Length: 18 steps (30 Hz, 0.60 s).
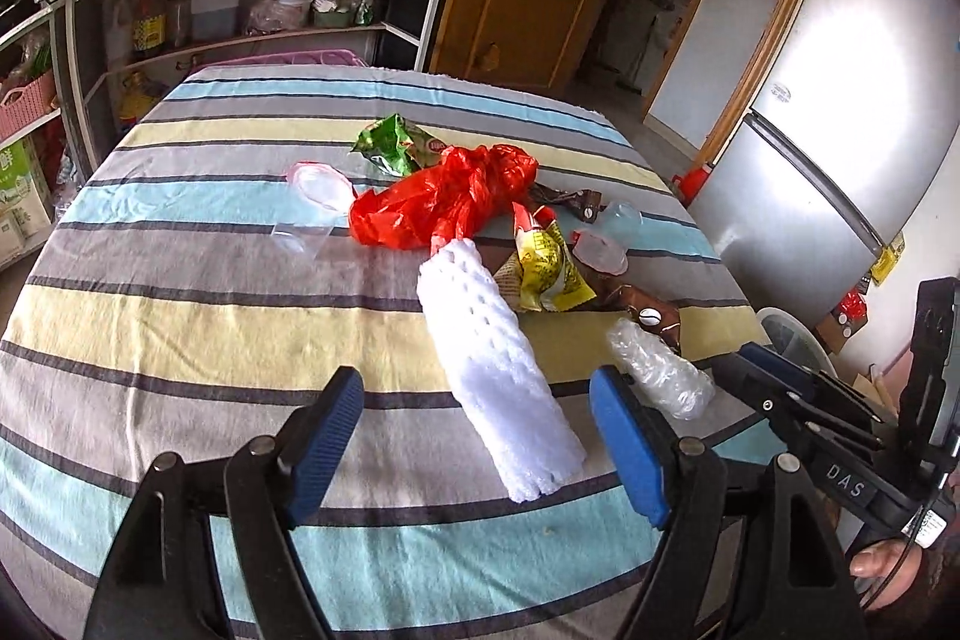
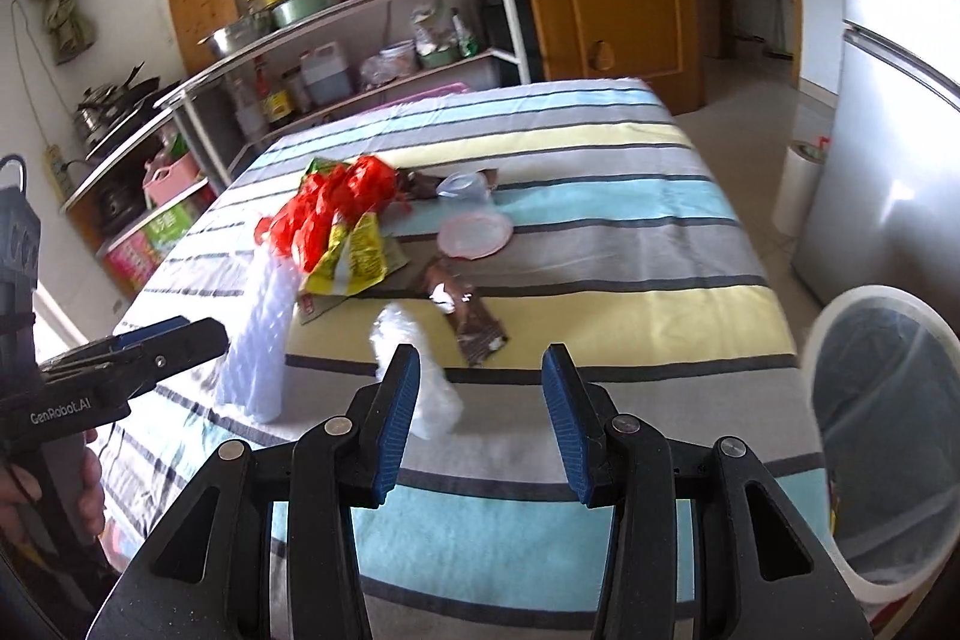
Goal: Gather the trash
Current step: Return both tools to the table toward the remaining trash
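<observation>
Left gripper [image 1: 477, 439]: jaws wide apart and holding nothing, hovering low over the striped cloth [image 1: 180, 316] of the worktop.
White foam net [image 1: 495, 376]: lies on the cloth between the left jaws, slanting from the near right toward the far left; its near end sits closer to the right-hand pad, its far end touches the red bag.
Right gripper [image 2: 480, 421]: jaws also wide and holding nothing, over the near edge of the worktop.
Clear plastic wrap [image 2: 417, 370]: crumpled on the cloth, just ahead of the right gripper's left-hand pad, partly hidden behind it; the gap between the jaws shows only cloth.
Red plastic bag [image 1: 444, 199]: bunched at the middle of the worktop, well beyond both grippers.
Yellow snack packet [image 1: 543, 274]: crumpled just right of the foam net's far end.
Green packet [image 1: 393, 142]: behind the red bag.
Brown wrapper [image 2: 465, 313]: flat on the cloth, beyond the clear wrap.
Pink lid [image 2: 474, 235]: flat on the cloth past the brown wrapper, with a clear cup [image 2: 462, 187] on its side just behind it.
Bin [image 2: 882, 436]: round, white-rimmed, lined with a clear bag, on the floor off the worktop's right edge, beside the right gripper.
Hands: fingers wrap each gripper's handle; the left tool points in level from the right view's left edge.
</observation>
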Each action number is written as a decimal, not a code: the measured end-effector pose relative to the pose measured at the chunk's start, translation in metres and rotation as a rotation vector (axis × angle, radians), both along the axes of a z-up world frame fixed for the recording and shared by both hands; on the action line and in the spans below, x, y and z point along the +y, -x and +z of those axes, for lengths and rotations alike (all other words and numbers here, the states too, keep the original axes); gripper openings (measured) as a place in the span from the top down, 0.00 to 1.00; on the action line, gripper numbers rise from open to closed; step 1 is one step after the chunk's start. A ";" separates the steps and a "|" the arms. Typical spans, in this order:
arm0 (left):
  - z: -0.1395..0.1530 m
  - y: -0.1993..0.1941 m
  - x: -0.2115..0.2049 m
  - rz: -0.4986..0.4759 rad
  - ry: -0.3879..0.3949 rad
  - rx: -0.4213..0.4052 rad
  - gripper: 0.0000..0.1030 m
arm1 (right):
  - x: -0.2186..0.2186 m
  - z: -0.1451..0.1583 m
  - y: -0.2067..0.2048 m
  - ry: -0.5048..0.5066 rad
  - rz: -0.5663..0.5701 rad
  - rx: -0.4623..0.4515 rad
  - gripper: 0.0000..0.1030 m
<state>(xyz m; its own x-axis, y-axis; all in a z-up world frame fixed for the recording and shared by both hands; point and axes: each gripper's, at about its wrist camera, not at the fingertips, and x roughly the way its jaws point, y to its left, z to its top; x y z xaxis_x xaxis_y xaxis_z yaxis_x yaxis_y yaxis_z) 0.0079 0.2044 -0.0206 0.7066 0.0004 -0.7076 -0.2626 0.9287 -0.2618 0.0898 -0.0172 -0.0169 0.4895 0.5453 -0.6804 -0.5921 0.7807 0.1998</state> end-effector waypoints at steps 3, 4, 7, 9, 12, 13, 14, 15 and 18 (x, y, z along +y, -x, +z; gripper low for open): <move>-0.004 -0.005 0.001 0.006 0.000 0.020 0.22 | 0.012 -0.005 0.000 0.024 0.040 0.001 0.57; -0.005 -0.004 0.002 0.003 0.010 0.019 0.22 | 0.017 -0.007 0.000 0.031 0.057 0.003 0.57; -0.007 -0.009 0.001 -0.004 0.012 0.023 0.22 | 0.026 -0.011 0.000 0.041 0.090 0.009 0.57; -0.008 -0.011 0.001 -0.002 0.014 0.029 0.22 | 0.031 -0.012 0.000 0.040 0.113 0.015 0.57; -0.009 -0.014 -0.001 -0.011 0.005 0.036 0.22 | 0.037 -0.017 -0.002 0.055 0.127 0.028 0.57; -0.010 -0.016 -0.001 -0.013 0.001 0.043 0.22 | 0.038 -0.018 -0.003 0.061 0.127 0.035 0.57; -0.010 -0.017 -0.001 -0.016 0.001 0.042 0.22 | 0.040 -0.020 -0.004 0.067 0.124 0.040 0.57; -0.011 -0.018 0.000 -0.015 0.003 0.042 0.22 | 0.040 -0.021 -0.005 0.066 0.124 0.044 0.57; -0.016 -0.022 0.002 -0.011 0.012 0.060 0.22 | 0.040 -0.024 -0.006 0.056 0.122 0.057 0.57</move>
<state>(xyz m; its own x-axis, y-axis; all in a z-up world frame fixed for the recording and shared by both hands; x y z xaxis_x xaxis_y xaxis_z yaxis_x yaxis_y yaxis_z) 0.0295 0.2062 -0.0367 0.6631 -0.0156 -0.7484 -0.2684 0.9284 -0.2572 0.0953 0.0227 -0.0405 0.3816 0.5587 -0.7364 -0.6725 0.7144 0.1936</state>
